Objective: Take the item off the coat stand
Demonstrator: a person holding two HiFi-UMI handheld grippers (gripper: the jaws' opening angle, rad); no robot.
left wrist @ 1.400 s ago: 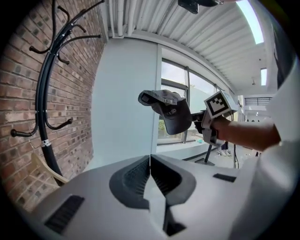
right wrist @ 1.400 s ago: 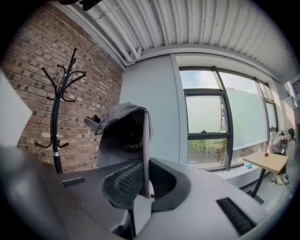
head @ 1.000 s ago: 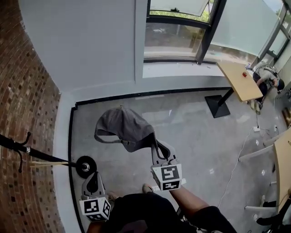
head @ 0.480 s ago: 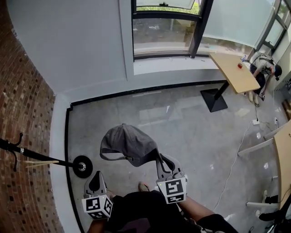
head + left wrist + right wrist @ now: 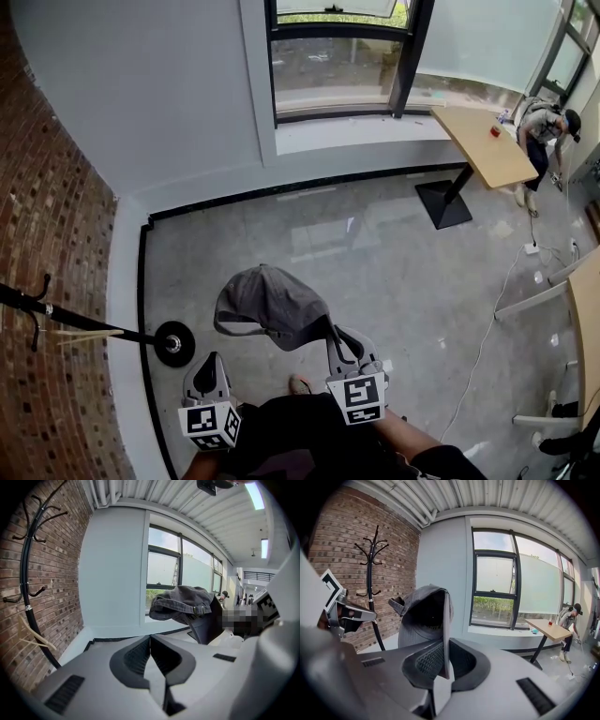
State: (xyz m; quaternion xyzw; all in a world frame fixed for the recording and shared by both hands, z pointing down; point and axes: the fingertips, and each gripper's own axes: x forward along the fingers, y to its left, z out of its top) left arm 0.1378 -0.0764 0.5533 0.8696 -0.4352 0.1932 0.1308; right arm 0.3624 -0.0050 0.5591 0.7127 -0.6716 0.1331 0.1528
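Head view, from the left: the black coat stand (image 5: 84,323) runs in from the left edge along the brick wall (image 5: 47,187). Its round base rests on the floor (image 5: 375,253) at about the same spot as a second ago. My left gripper (image 5: 212,360) hangs just right of that base, a little further right than it was then. Next comes the grey cap (image 5: 272,302), clear of the stand and in the air over the floor. It sits lower in the view and nearer my body than before. My right gripper (image 5: 332,330) carries it by the brim. Farther right a wooden tabletop (image 5: 483,145) stands by the window (image 5: 337,56), and a person (image 5: 544,127) bends over at the edge.

Left gripper view: my fingers (image 5: 133,658) are pressed together with nothing between them. The stand is at far left against the brick, and the cap hangs up to the right, apart from these fingers.

Right gripper view: my fingers (image 5: 426,660) are nearly together, pinching the cap's stiff brim edge-on. The crown rises above them with its hollow facing the camera.
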